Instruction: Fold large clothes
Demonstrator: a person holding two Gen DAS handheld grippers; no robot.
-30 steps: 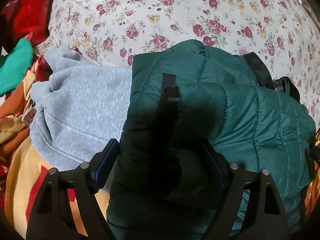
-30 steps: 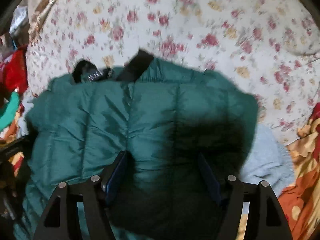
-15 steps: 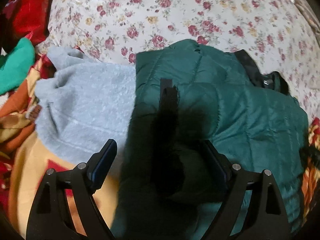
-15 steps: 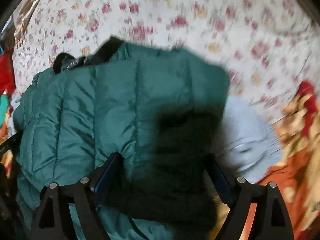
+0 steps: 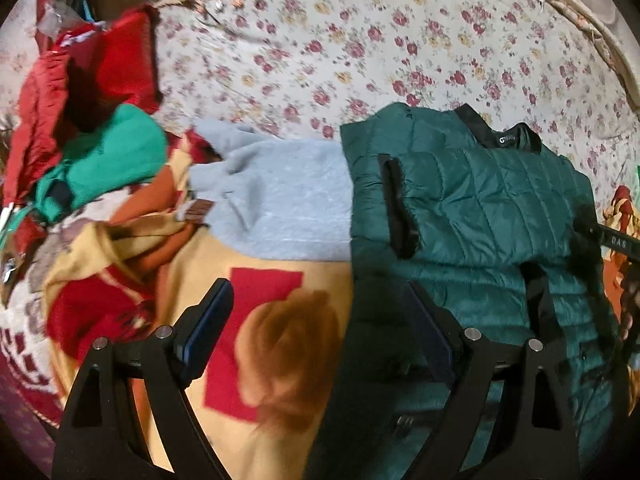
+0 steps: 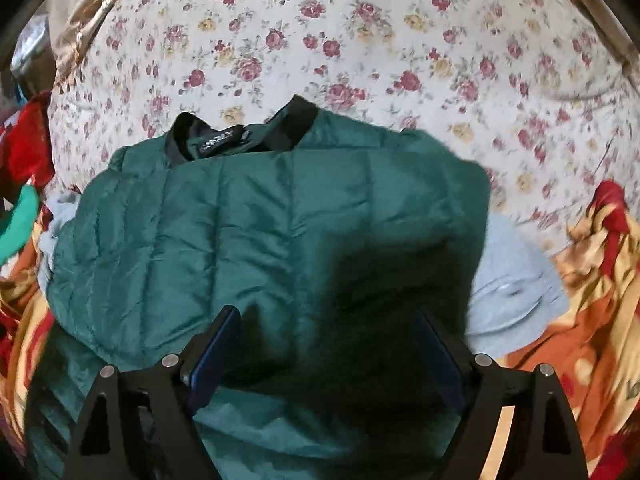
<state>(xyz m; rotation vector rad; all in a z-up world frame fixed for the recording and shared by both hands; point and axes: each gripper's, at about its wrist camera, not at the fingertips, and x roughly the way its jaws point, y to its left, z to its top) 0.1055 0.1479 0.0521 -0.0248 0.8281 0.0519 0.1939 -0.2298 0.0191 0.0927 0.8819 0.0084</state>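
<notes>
The quilted jacket (image 6: 260, 240) lies on the bed (image 6: 360, 40), just ahead of the right tongs (image 6: 324, 360) and to the right of the left tongs (image 5: 320, 332). A sweatshirt (image 5: 280, 204) lies under it, showing on both sides. Below the left tongs is a patterned blanket (image 5: 224, 312); a clothes heap (image 5: 92, 132) sits far left.
</notes>
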